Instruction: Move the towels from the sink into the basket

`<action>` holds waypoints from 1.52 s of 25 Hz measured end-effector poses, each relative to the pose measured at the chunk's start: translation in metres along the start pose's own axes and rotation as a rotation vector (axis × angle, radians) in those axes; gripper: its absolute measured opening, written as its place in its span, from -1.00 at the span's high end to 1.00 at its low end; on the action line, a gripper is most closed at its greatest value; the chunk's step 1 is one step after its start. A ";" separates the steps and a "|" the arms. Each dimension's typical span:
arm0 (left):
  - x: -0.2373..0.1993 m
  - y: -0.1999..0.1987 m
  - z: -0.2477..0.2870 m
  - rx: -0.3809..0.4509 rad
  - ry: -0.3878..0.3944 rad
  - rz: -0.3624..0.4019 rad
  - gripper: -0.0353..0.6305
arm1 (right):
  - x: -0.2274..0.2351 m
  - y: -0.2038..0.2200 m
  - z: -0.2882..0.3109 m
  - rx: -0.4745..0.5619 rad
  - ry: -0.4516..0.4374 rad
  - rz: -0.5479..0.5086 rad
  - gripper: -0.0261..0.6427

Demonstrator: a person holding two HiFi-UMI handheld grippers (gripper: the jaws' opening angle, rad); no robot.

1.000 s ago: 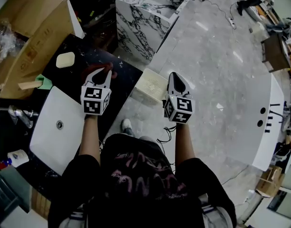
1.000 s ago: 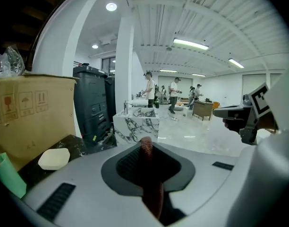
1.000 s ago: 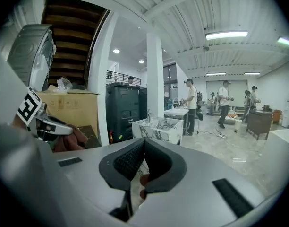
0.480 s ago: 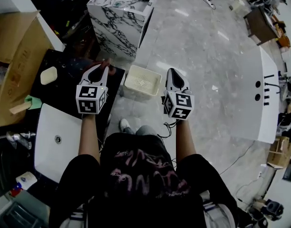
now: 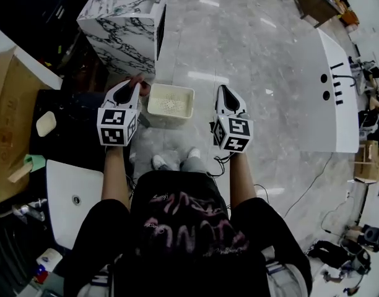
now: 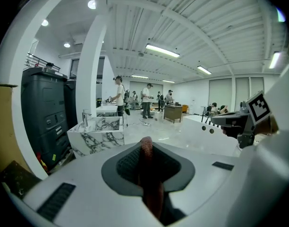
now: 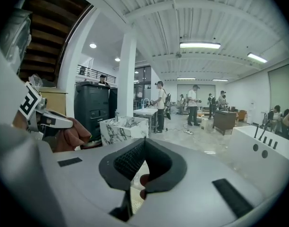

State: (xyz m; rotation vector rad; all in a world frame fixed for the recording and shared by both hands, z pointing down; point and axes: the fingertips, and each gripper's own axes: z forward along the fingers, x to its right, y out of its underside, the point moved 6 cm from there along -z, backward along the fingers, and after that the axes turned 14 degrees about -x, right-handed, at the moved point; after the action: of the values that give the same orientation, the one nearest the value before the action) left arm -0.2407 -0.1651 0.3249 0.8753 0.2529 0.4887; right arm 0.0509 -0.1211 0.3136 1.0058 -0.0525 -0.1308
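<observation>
The left gripper is clamped narrow on a reddish-brown towel. The towel hangs just beside the left rim of the white perforated basket, which stands on the polished grey floor. The right gripper has its jaws closed tip to tip, near the basket's right rim. The white sink, set in the dark countertop, is well apart from the towel.
</observation>
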 end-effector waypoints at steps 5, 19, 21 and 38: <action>0.026 -0.024 0.028 -0.008 0.048 0.049 0.71 | 0.033 0.006 0.002 -0.012 0.037 0.036 0.88; 0.091 -0.087 0.108 -0.062 0.020 0.086 0.71 | 0.141 0.002 0.054 -0.034 -0.024 0.104 0.88; 0.100 -0.093 0.120 -0.066 0.011 0.071 0.71 | 0.157 0.000 0.063 -0.037 -0.041 0.097 0.88; 0.116 -0.081 0.201 -0.129 -0.012 -0.008 0.71 | 0.229 0.026 0.131 -0.113 -0.075 0.090 0.88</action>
State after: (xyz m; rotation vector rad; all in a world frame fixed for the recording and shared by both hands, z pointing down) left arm -0.0350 -0.2846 0.3843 0.7511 0.2111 0.4864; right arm 0.2669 -0.2478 0.4024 0.8843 -0.1569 -0.0884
